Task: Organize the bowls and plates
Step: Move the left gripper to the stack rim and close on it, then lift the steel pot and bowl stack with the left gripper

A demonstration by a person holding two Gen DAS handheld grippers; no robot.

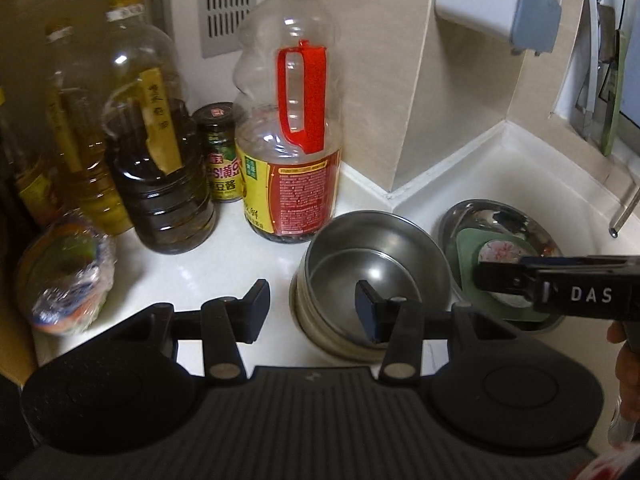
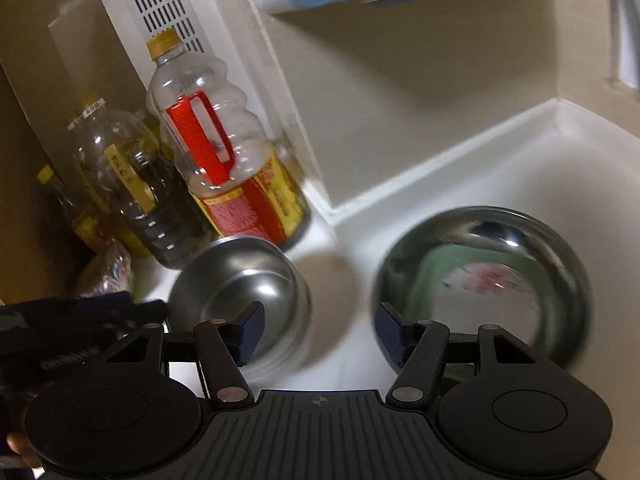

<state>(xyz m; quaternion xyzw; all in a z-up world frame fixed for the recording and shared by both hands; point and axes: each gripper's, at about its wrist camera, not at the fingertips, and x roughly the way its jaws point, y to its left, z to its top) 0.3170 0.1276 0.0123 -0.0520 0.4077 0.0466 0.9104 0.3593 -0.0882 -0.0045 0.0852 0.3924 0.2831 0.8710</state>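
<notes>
My left claw (image 1: 314,308) hangs w/ fingers apart, holding nothing, right finger over the stacked round steel bowls (image 1: 374,276) on the white counter (image 1: 248,256). Right claw (image 2: 318,332) also spread wide, empty, btwn those bowls and the shiny steel plate (image 2: 480,280) w/ a green square dish (image 2: 430,276) in it.

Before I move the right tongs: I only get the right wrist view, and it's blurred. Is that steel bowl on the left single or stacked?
Observer: Stacked; the steel bowl sits on more bowls, rims showing underneath.
Operator: Where are the left tongs?
Observer: The left tongs are open, one finger above that bowl's inside, gripping nothing.
Operator: Anything hidden behind the bottles?
Observer: A small green-labelled jar, between the dark oil bottle and the red-handled bottle.
</notes>
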